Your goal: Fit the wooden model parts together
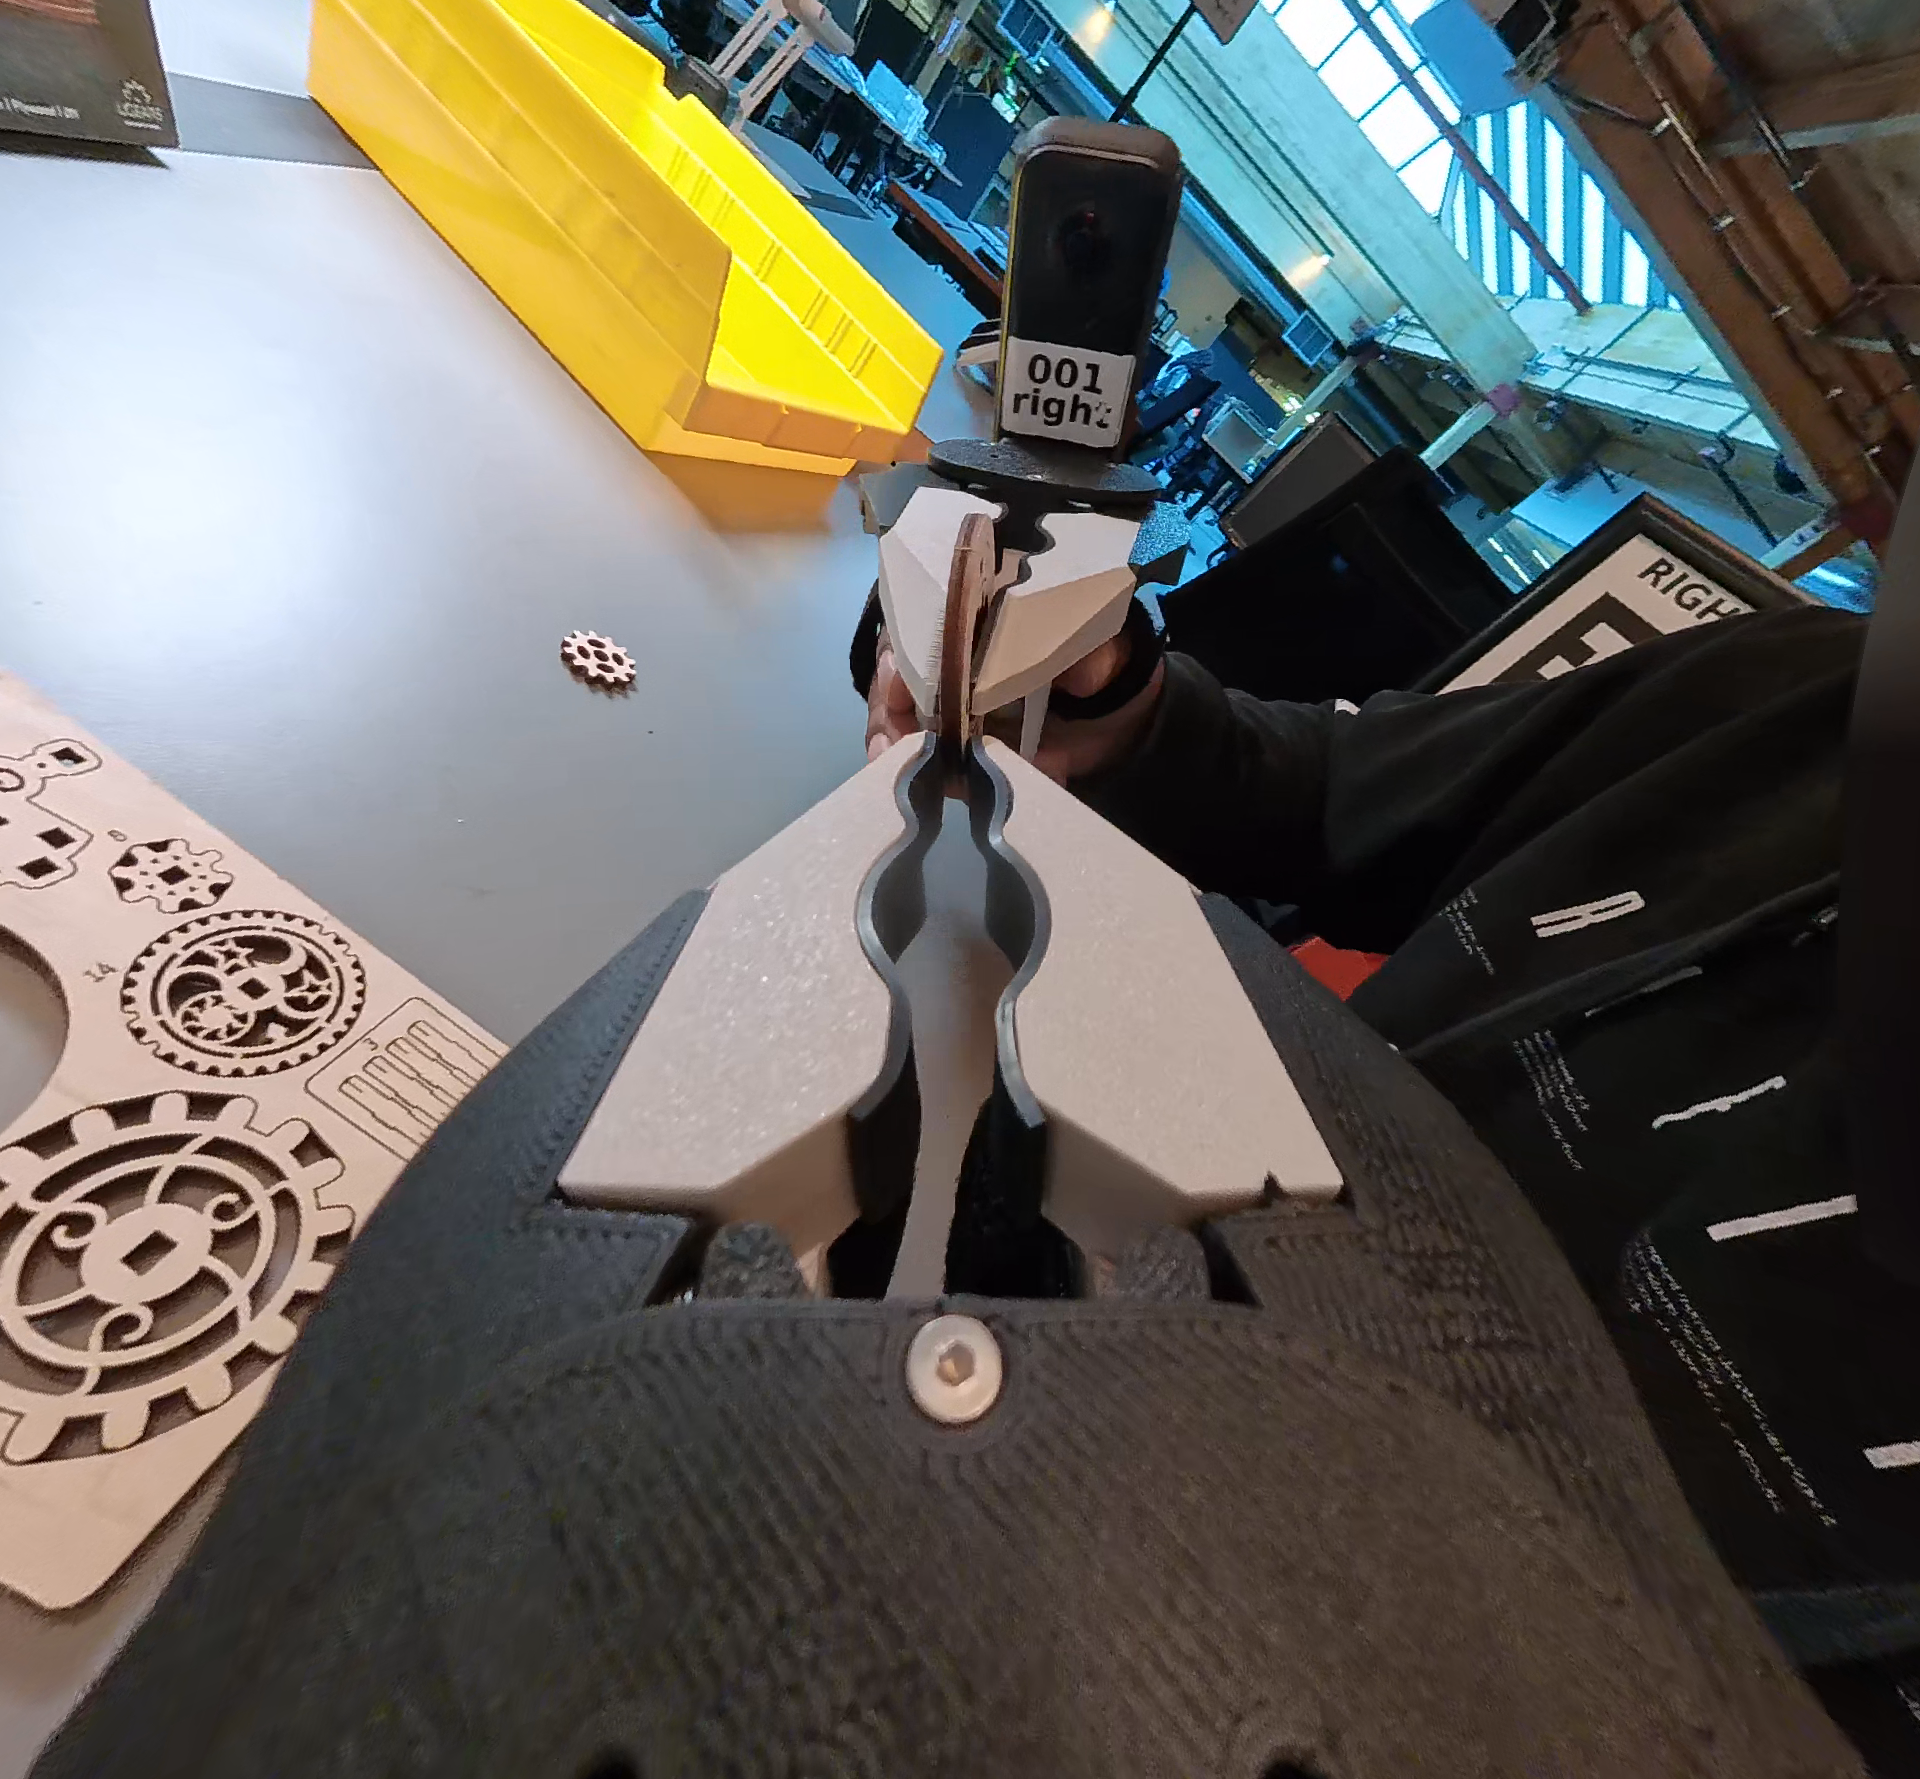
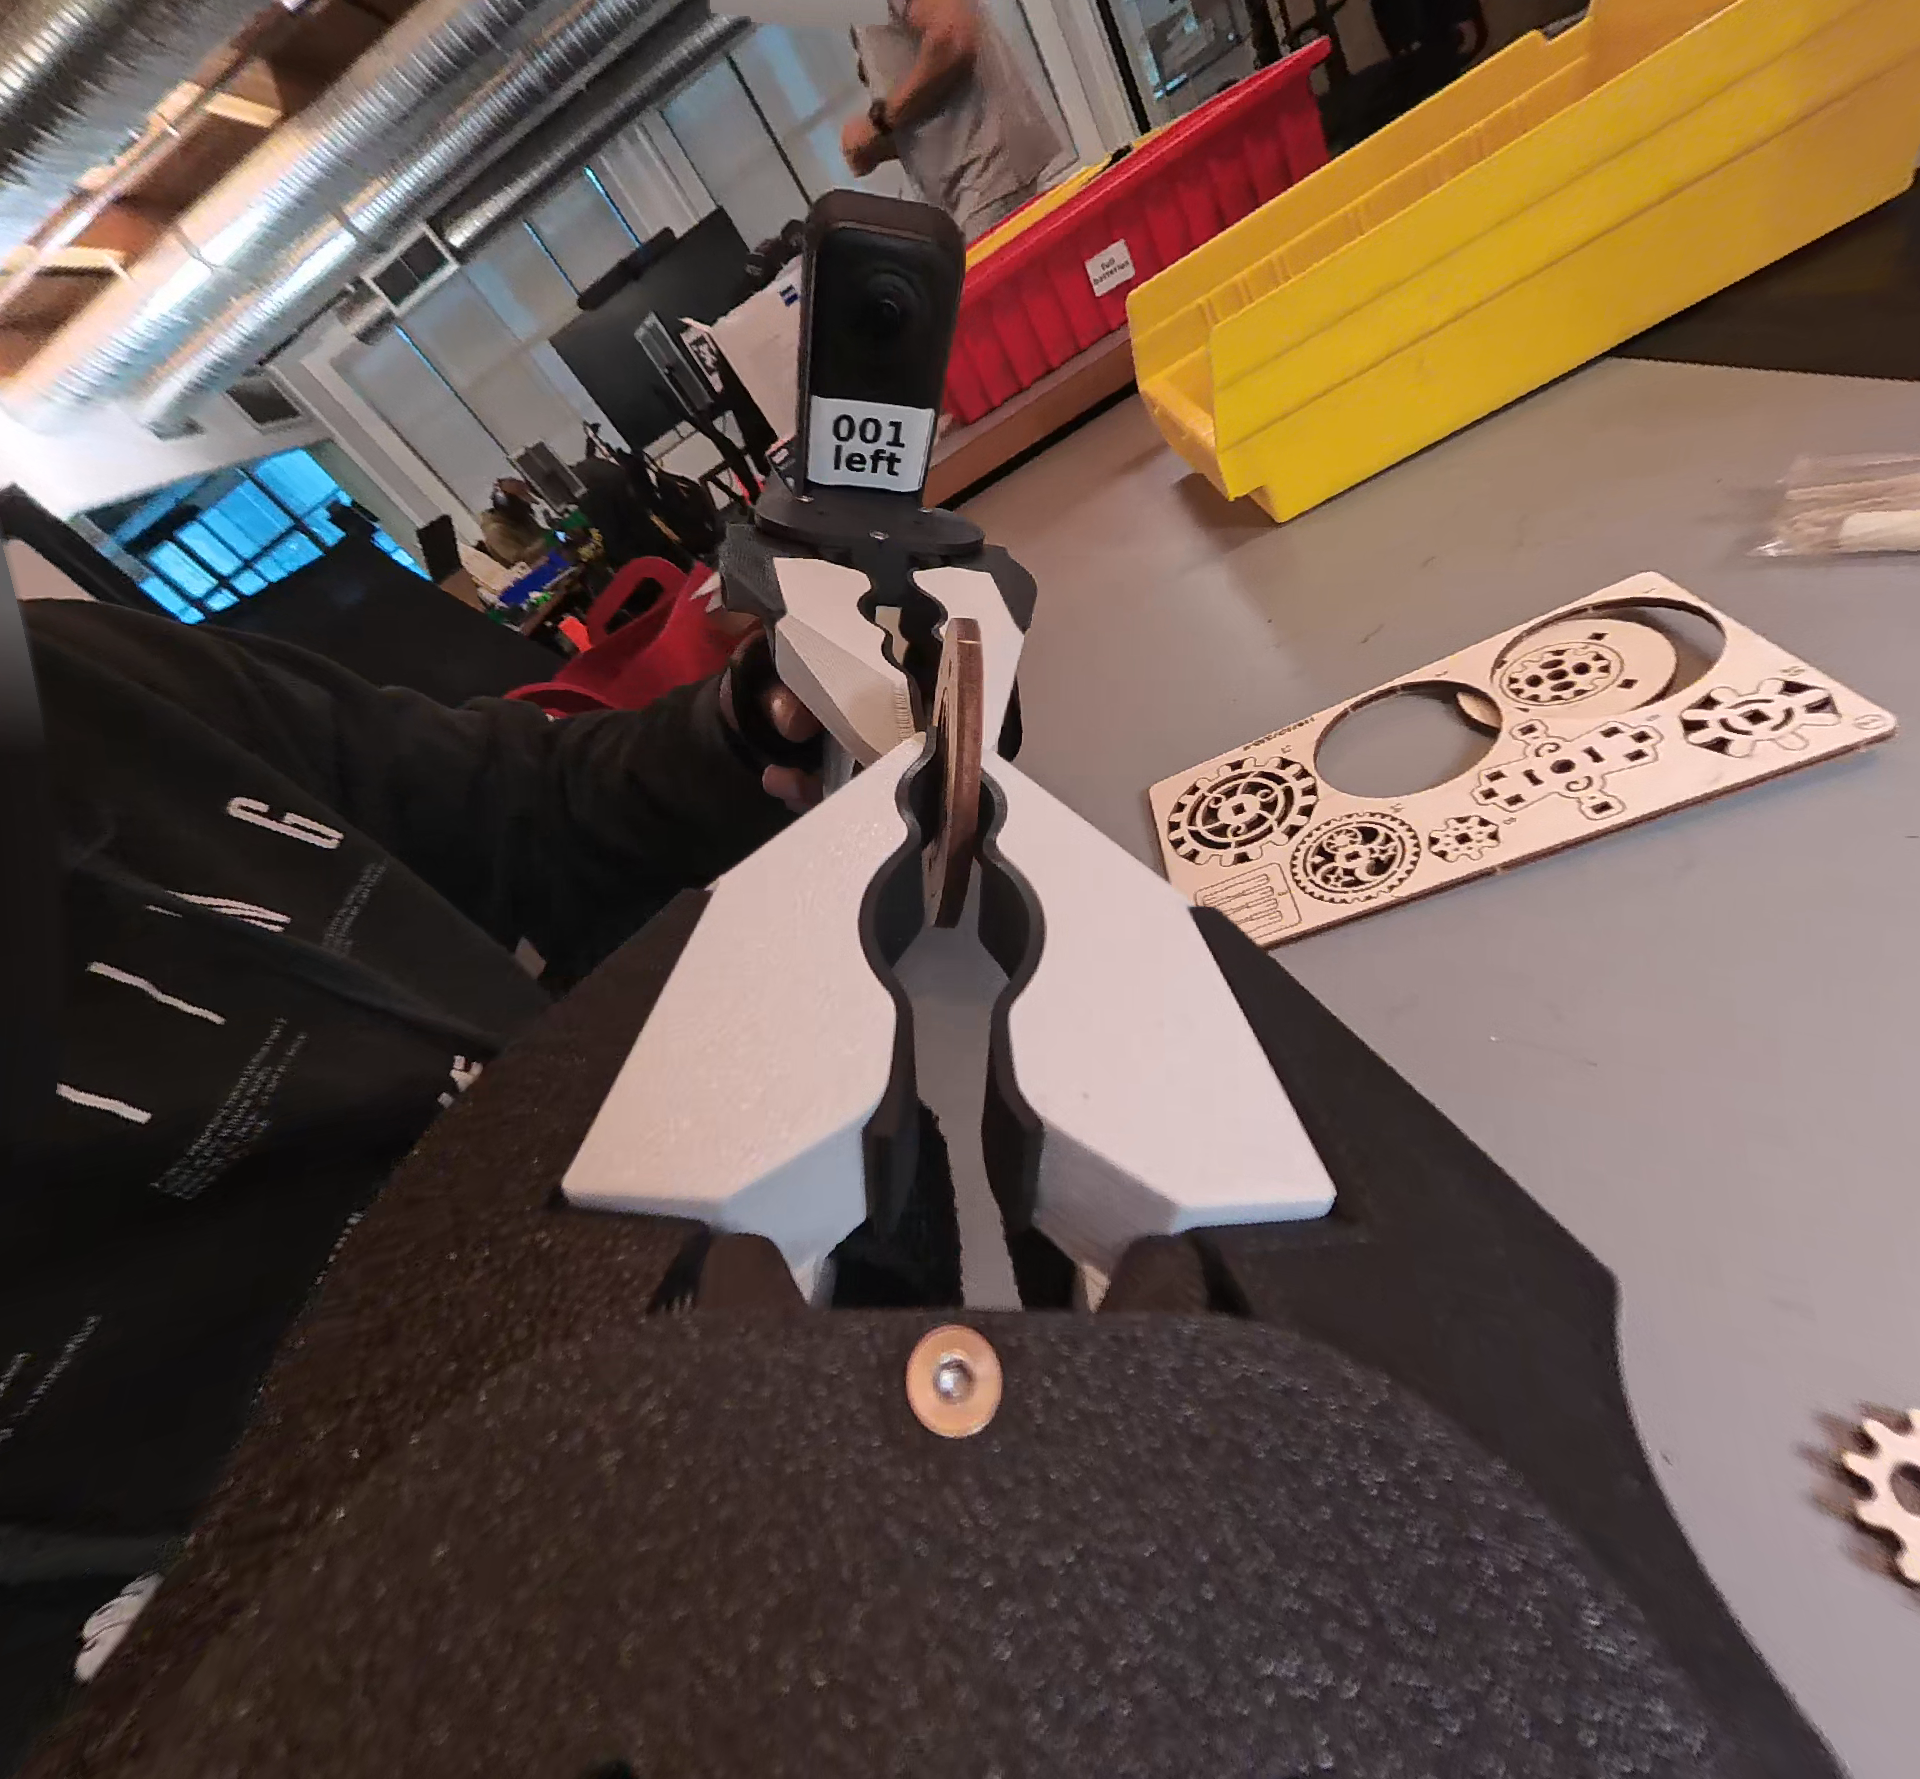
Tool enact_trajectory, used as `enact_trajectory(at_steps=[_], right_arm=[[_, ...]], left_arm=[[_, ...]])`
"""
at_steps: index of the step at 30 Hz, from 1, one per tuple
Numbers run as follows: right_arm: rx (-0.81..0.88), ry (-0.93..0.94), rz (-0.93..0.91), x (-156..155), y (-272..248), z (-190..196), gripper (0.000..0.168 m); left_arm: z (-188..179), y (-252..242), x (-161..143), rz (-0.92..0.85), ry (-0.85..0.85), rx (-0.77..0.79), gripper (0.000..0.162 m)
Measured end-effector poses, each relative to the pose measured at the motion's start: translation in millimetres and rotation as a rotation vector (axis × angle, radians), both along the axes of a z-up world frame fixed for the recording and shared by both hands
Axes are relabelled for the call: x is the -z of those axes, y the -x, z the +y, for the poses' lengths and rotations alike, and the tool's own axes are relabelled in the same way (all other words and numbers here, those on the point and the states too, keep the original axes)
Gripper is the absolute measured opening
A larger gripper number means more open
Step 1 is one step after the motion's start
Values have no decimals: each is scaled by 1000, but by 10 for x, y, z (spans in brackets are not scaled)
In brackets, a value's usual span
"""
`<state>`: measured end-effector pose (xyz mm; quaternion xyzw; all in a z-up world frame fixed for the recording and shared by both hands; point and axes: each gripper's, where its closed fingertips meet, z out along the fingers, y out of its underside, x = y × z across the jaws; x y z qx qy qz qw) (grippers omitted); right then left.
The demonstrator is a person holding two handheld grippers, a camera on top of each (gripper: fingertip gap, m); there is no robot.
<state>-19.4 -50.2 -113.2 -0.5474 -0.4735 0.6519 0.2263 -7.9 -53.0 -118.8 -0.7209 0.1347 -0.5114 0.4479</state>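
Left wrist view, left to right: plywood parts sheet flat on the grey table, laser-cut gears still seated in it, one round hole where a part is out. A dark printed booklet sits at the far left corner. Small loose gear lies alone on the table, well apart from the sheet. Yellow bin beyond it. Centre: left gripper, jaws closed to a thin slit, tips pinching the near edge of a wooden disc held edge-on. The right gripper faces it from the far side, clamped on the same disc (tips of the two almost touching). Person's black sleeve at right.

Right wrist view, left to right: black sleeve again, then the left gripper with its camera, closed on the far edge of the wooden disc. Right gripper holds the near part, disc running deep between its fingers, upright, clear of the table. Further right: parts sheet, two round holes empty, yellow bin, red bin behind, a clear bag of bits at the edge. Loose gear bottom right. A person stands in the background.
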Motion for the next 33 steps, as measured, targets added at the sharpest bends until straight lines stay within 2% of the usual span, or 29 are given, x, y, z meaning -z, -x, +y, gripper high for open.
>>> enact_trajectory(at_steps=[7,13,21,33], right_arm=[[23,-31,0,2,3,17,2],[23,47,43,-146,-37,63,3],[36,135,86,-230,-41,96,6],[150,39,60,-148,11,173,5]], left_arm=[[8,2,10,-22,10,2,3],[-32,-4,-104,-102,15,30,2],[-27,4,-126,-88,-6,10,2],[4,4,-103,-23,-58,-47,4]])
